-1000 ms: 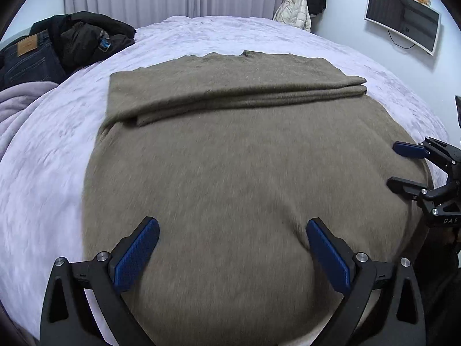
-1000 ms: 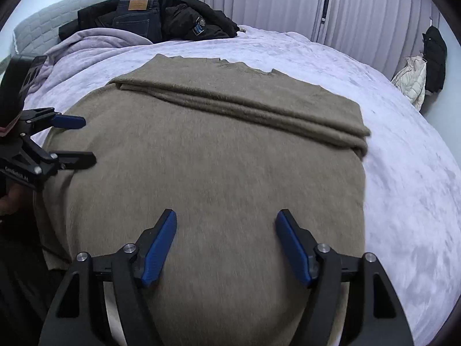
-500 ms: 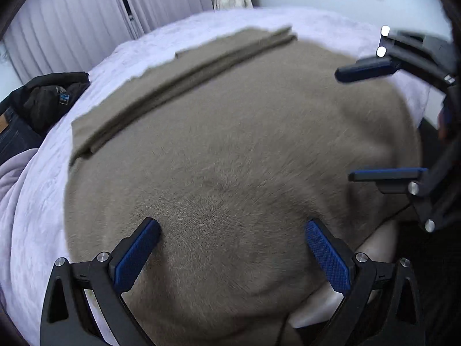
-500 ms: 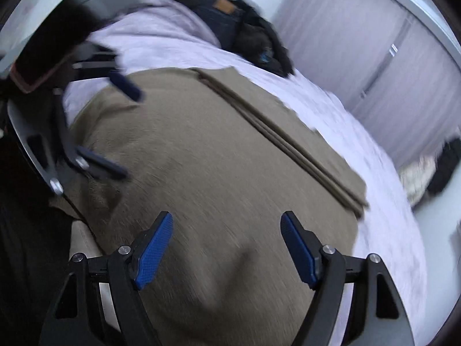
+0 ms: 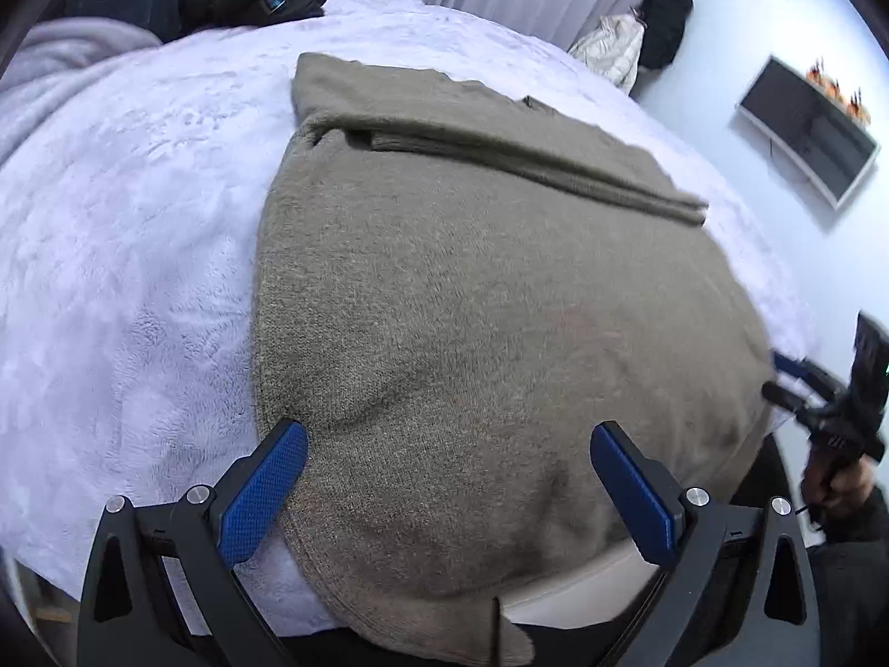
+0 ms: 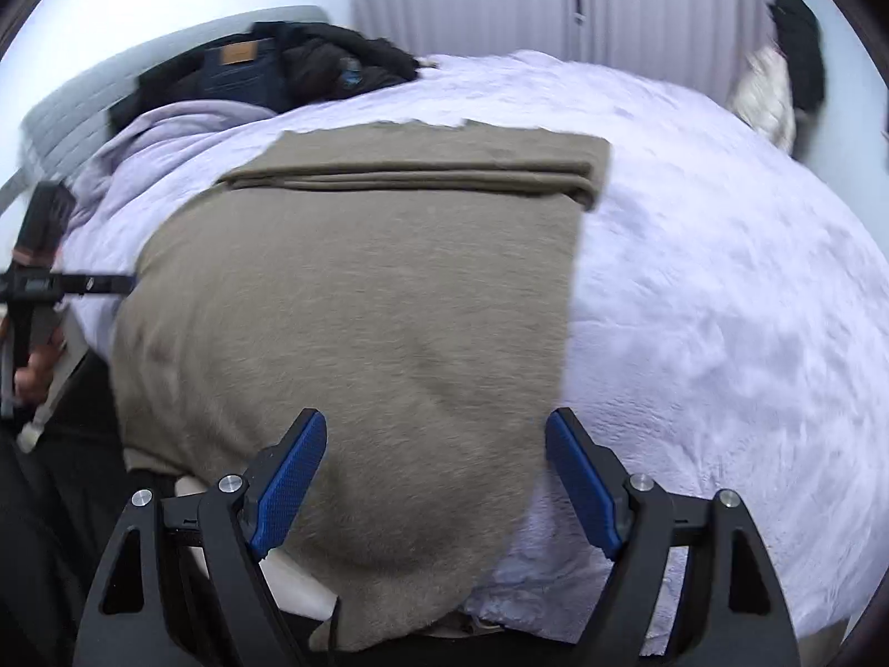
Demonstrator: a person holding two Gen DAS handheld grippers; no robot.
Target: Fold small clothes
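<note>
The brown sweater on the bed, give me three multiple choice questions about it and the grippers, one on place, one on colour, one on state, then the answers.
1. Where does the sweater's near hem lie?
A. Hanging over the bed's near edge
B. On the pile of dark clothes
C. On the floor

2. What colour are the pads on the left gripper's fingers?
A. Red
B. Blue
C. White

3. What state is the right gripper in?
A. Shut on the sweater
B. Shut on the blanket
C. Open

Answers: 1 A, the hem drapes past the lilac blanket's edge in both views. 2 B, both pads show blue. 3 C, its fingers stand wide apart, gripping nothing.
</note>
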